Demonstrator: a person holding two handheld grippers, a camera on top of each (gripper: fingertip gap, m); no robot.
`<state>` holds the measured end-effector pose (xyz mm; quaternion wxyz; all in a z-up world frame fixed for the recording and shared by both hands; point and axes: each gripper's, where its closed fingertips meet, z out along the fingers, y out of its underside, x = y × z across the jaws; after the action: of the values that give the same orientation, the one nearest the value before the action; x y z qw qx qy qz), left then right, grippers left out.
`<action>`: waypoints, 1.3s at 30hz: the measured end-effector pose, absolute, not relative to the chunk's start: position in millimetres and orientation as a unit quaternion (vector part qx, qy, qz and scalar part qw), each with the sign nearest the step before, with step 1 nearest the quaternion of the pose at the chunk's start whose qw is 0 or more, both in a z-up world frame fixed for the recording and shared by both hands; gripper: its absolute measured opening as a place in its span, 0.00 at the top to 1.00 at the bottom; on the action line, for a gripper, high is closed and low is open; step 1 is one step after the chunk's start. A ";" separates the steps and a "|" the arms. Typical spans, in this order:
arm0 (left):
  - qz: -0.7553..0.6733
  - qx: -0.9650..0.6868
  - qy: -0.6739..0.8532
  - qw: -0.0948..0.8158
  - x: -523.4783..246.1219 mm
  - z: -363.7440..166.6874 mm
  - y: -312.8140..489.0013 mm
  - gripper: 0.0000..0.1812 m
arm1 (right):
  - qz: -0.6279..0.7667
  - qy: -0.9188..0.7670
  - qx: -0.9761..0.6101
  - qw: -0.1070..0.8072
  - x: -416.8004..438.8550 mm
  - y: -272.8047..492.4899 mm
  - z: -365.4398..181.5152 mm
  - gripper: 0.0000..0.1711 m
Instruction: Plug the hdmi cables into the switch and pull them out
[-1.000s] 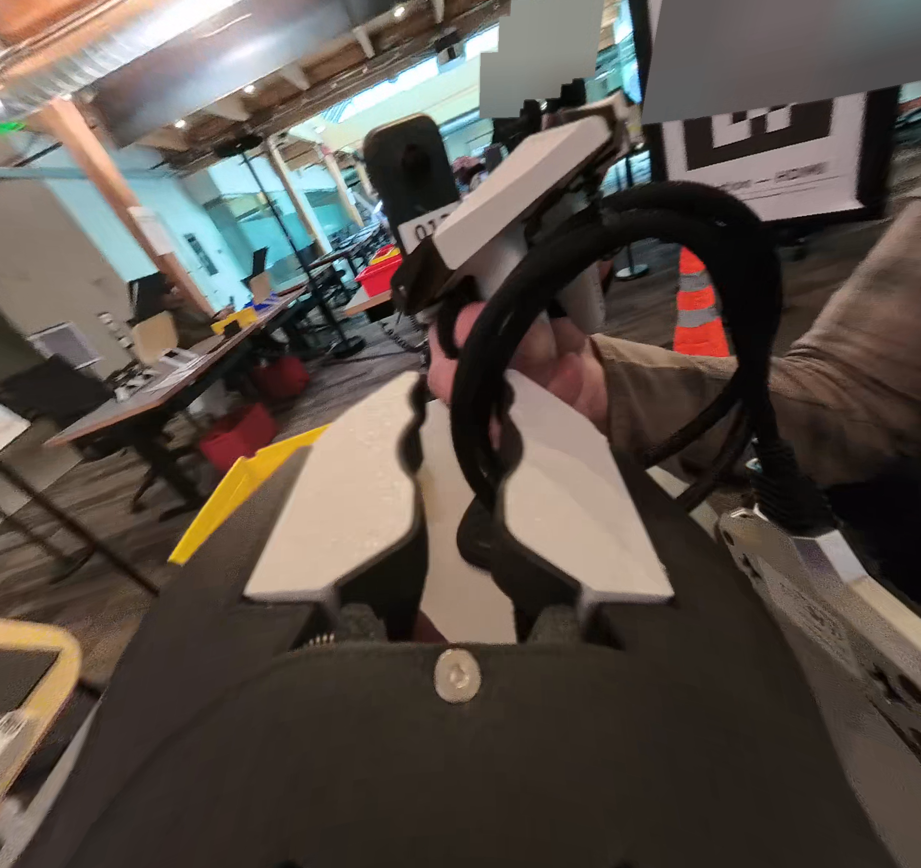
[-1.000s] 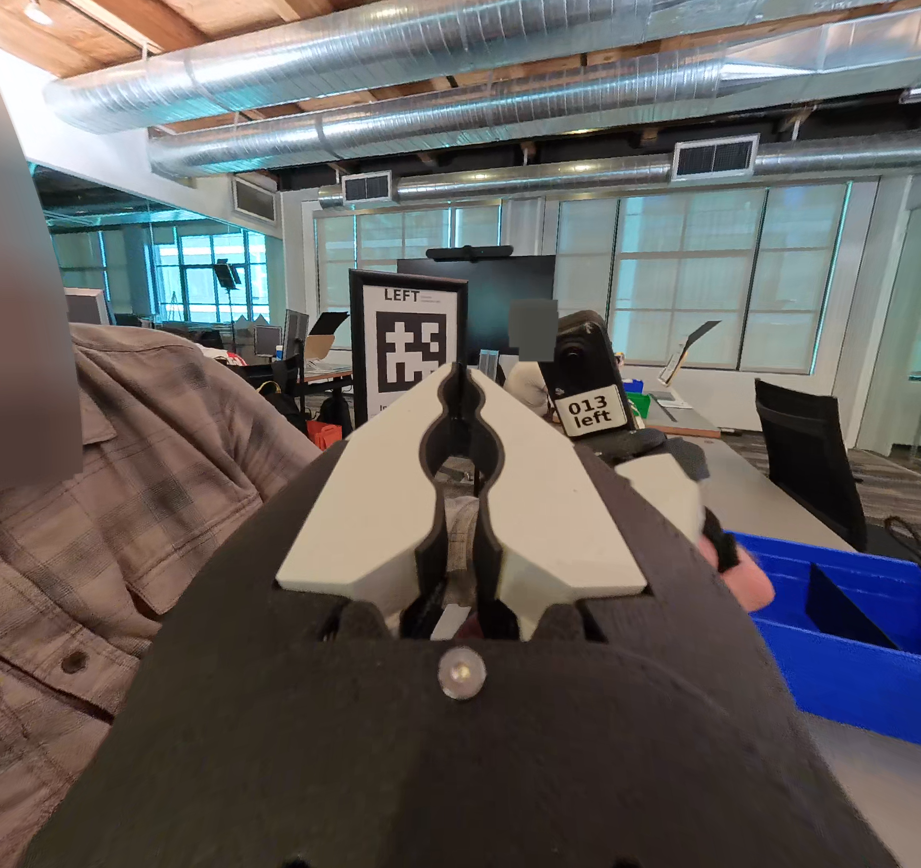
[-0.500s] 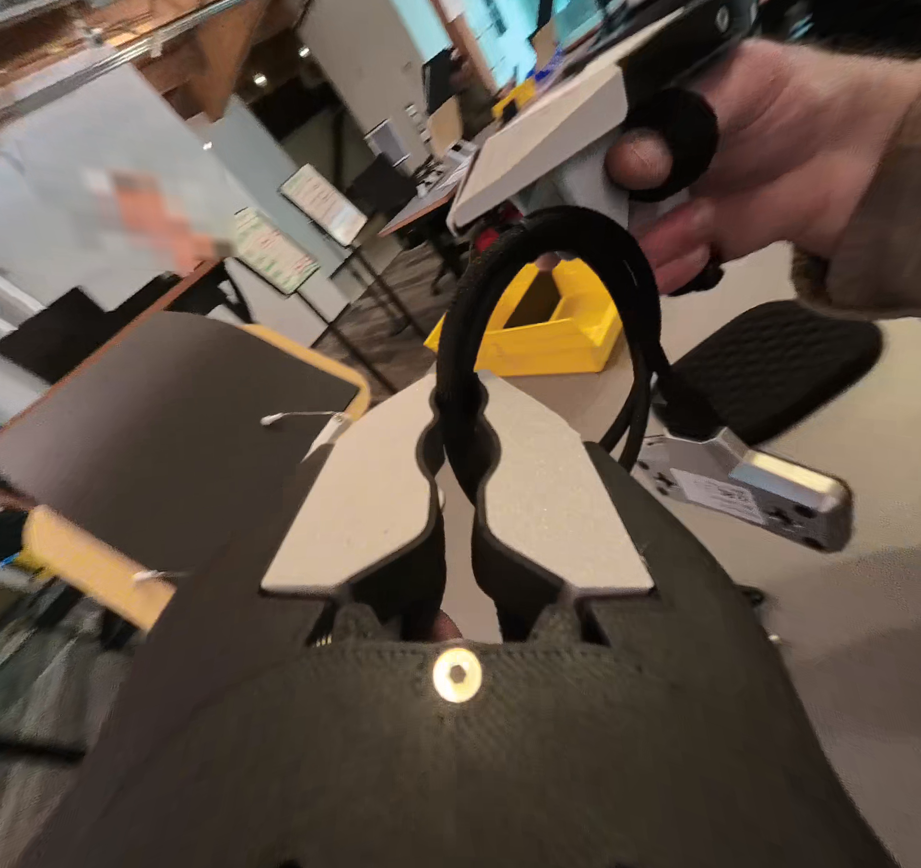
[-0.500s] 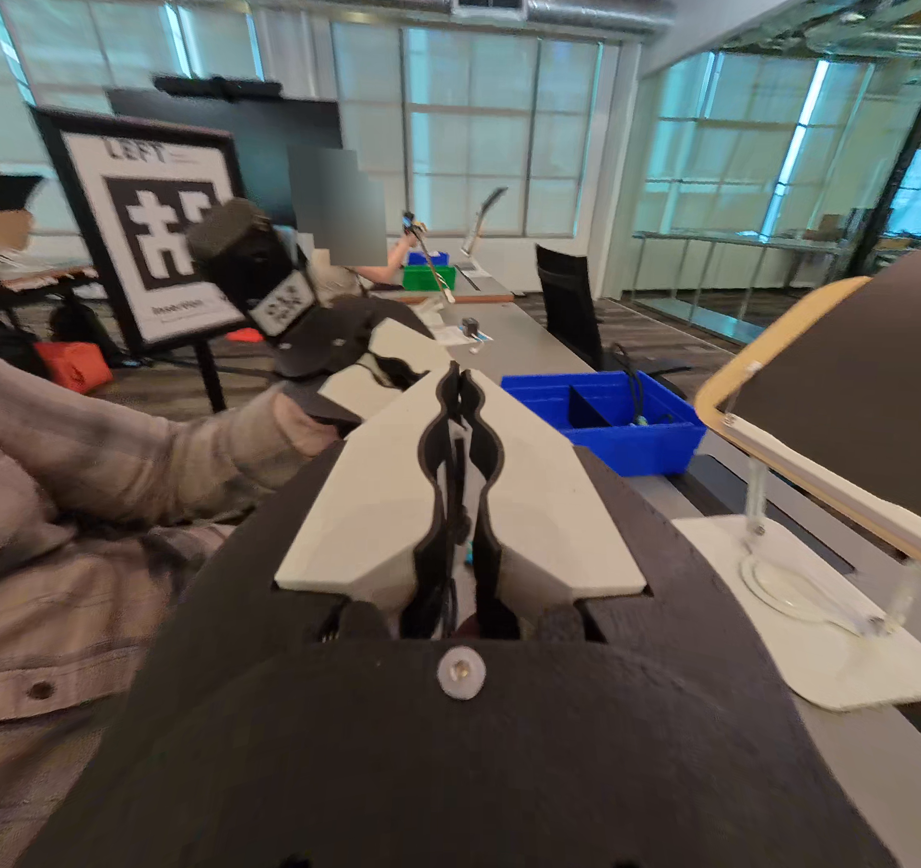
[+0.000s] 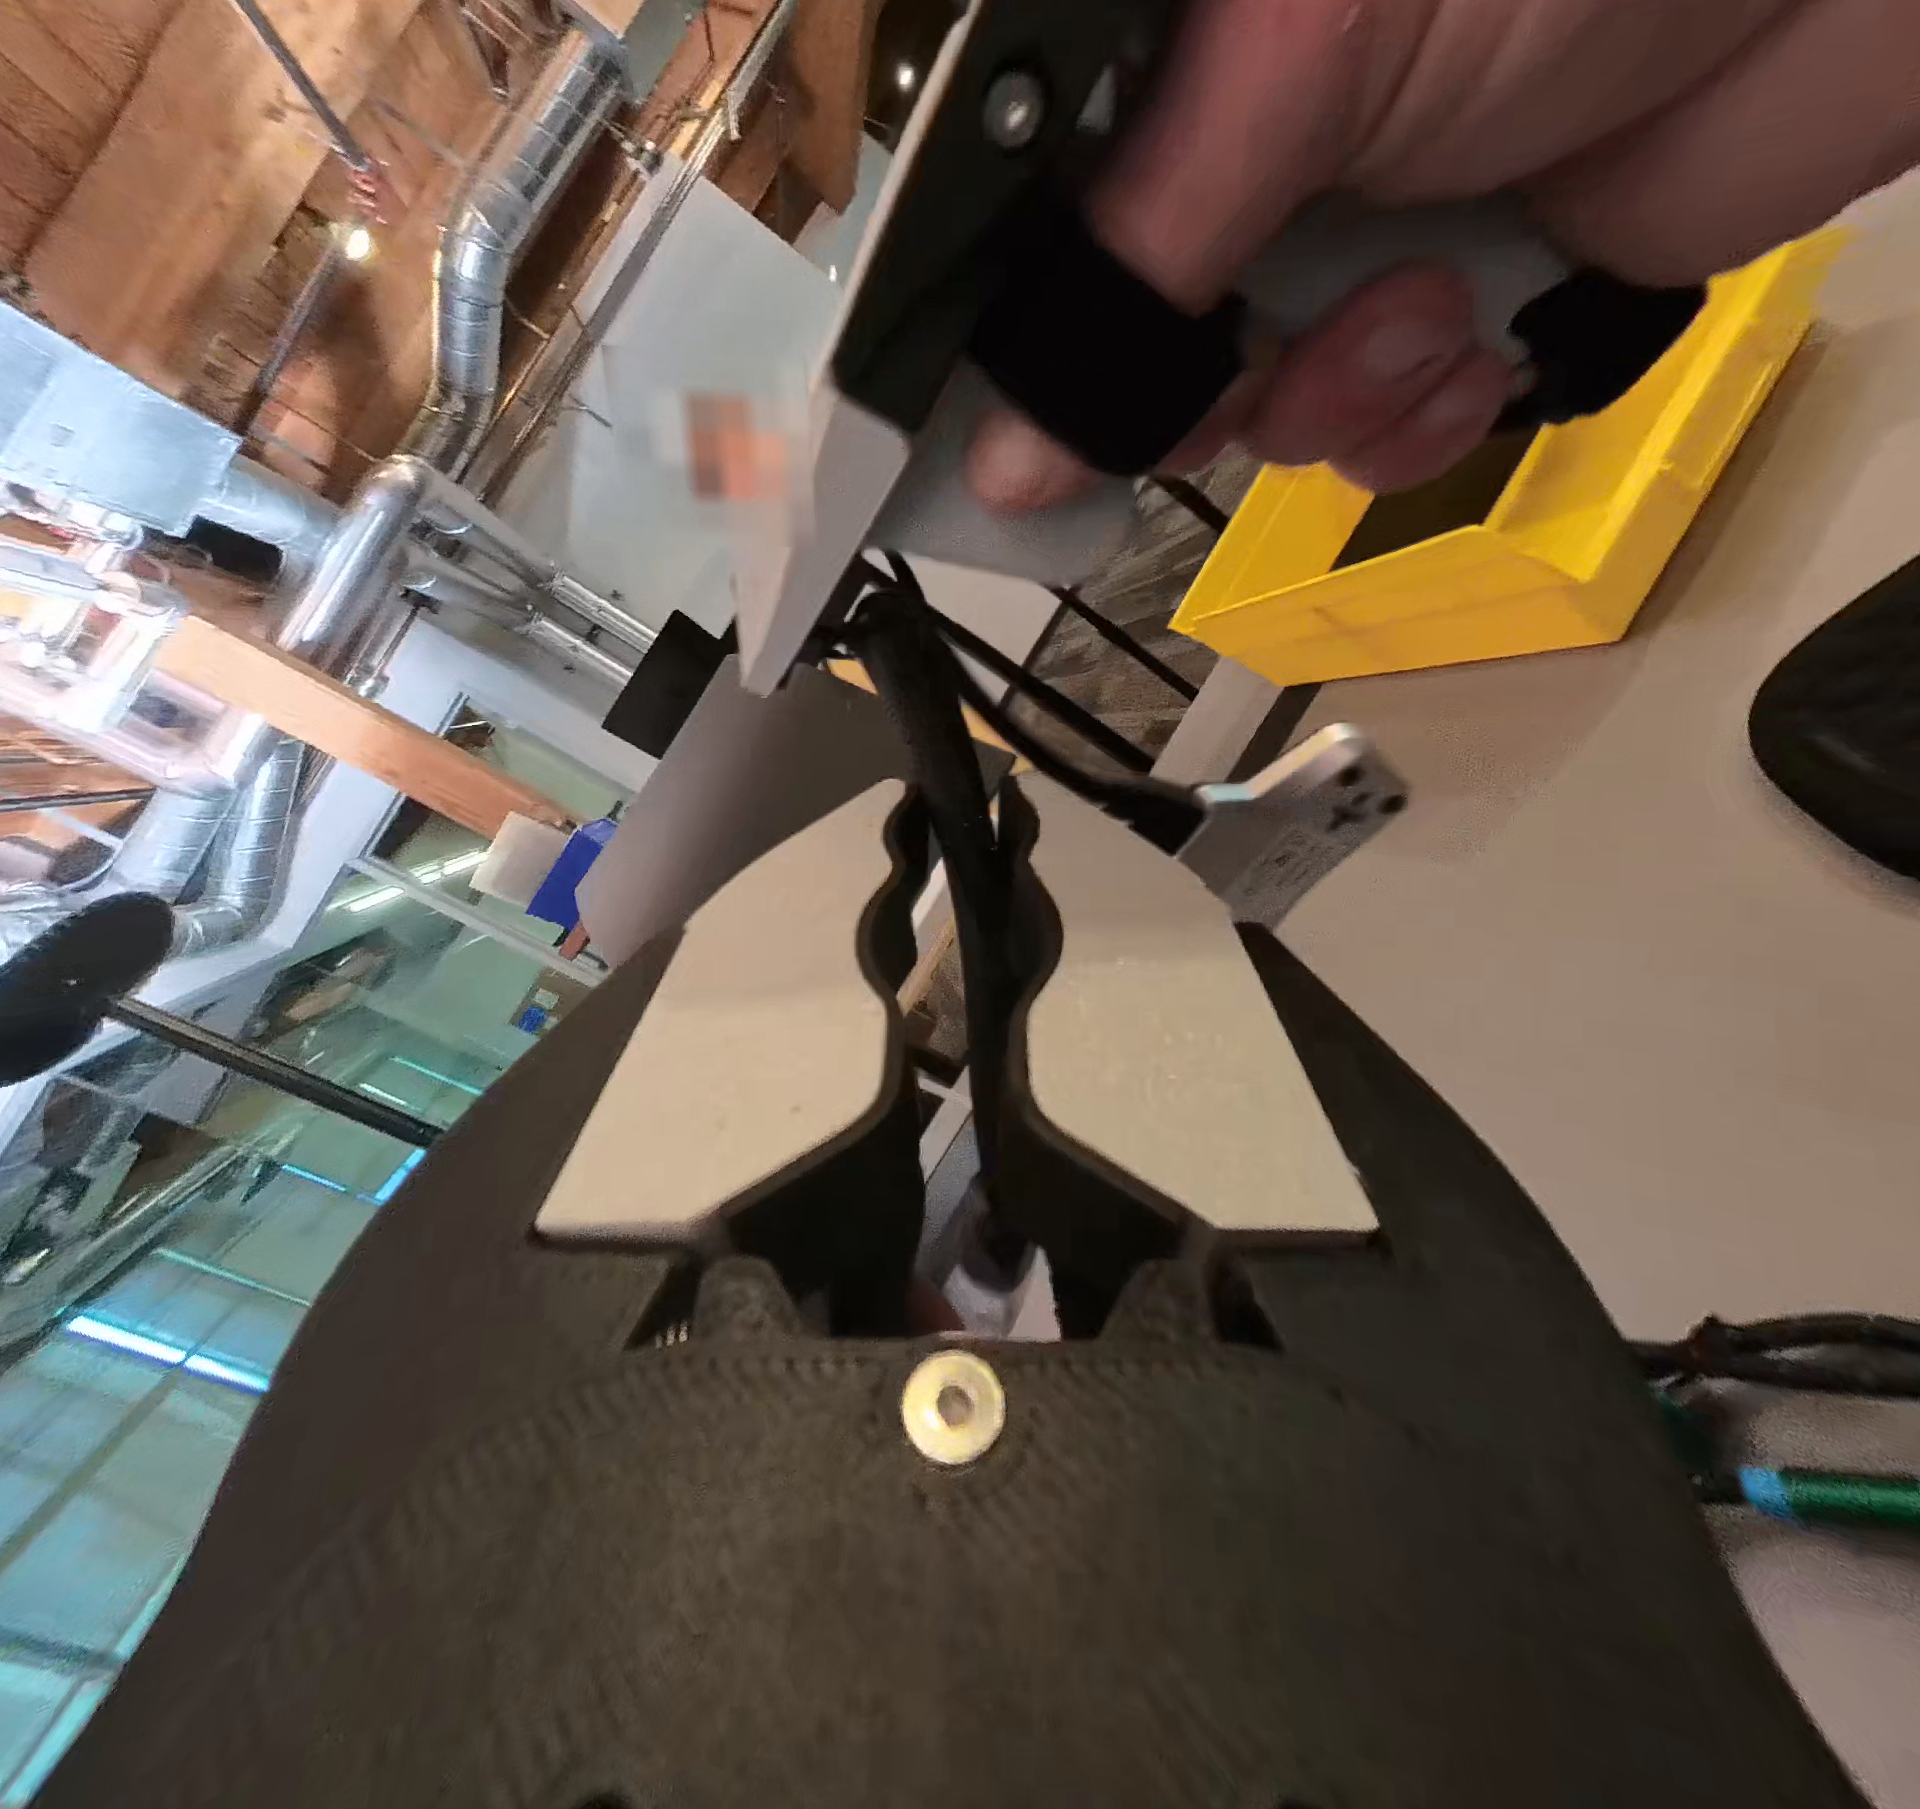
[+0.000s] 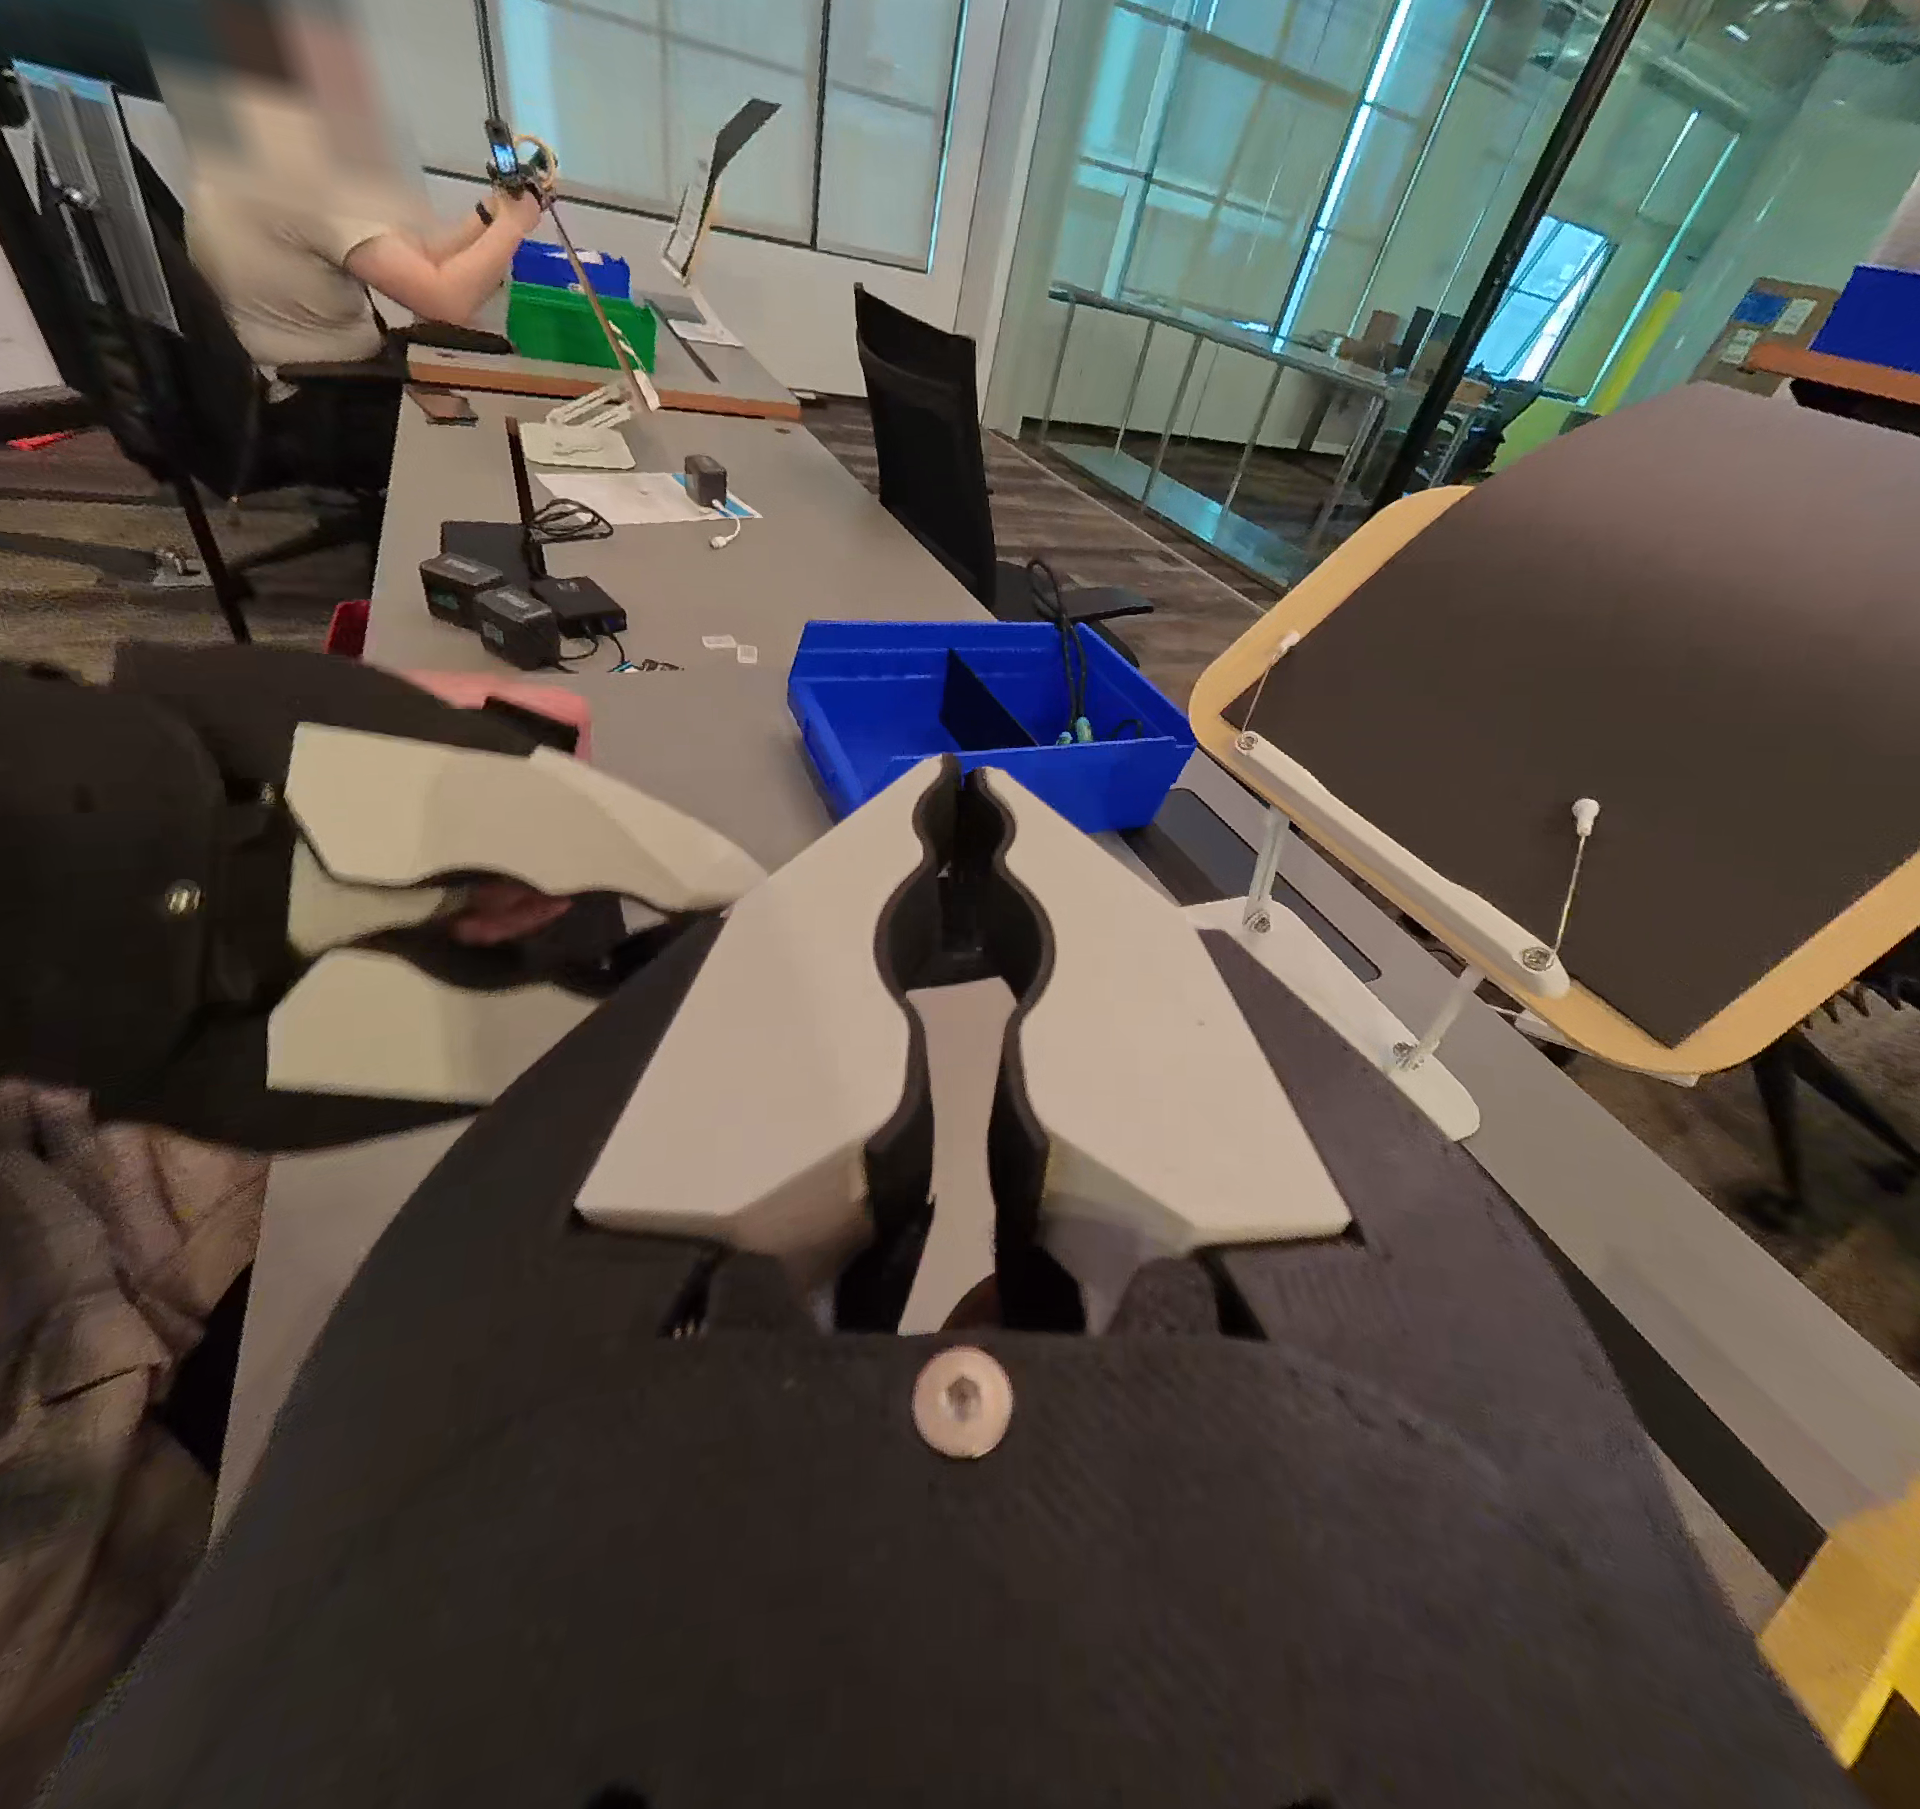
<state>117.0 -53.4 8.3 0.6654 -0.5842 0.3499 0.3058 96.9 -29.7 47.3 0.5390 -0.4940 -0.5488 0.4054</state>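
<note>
My left gripper is shut on a black braided HDMI cable that runs up between its fingers. The cable leads on to a plug in a silver switch lying on the grey table. The right gripper, held in a hand, hangs close above the left fingertips, where the cable strands meet its tip. In the right wrist view my right gripper is shut on a thin black piece, apparently part of the cable. The left gripper shows at the left.
A yellow bin and a black pad lie beyond the switch. Loose cables lie at the right. A blue bin sits ahead. A tilted dark board on a white stand is at the right. Left tips to right tips: about 5 centimetres.
Both views have swung and tilted down towards the table. The right gripper has come much closer above the left fingertips. The cable stays between the left fingers.
</note>
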 end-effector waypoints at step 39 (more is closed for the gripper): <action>0.343 -0.477 0.356 0.727 95.4 27.7 -56.4 0.96 | 0.425 -0.561 -0.461 0.541 115.2 -27.2 42.7 0.79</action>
<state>95.4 -56.4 27.7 0.7269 -0.4765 0.3557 0.3435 115.2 -27.2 42.7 0.5406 -0.4608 -0.5608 0.4254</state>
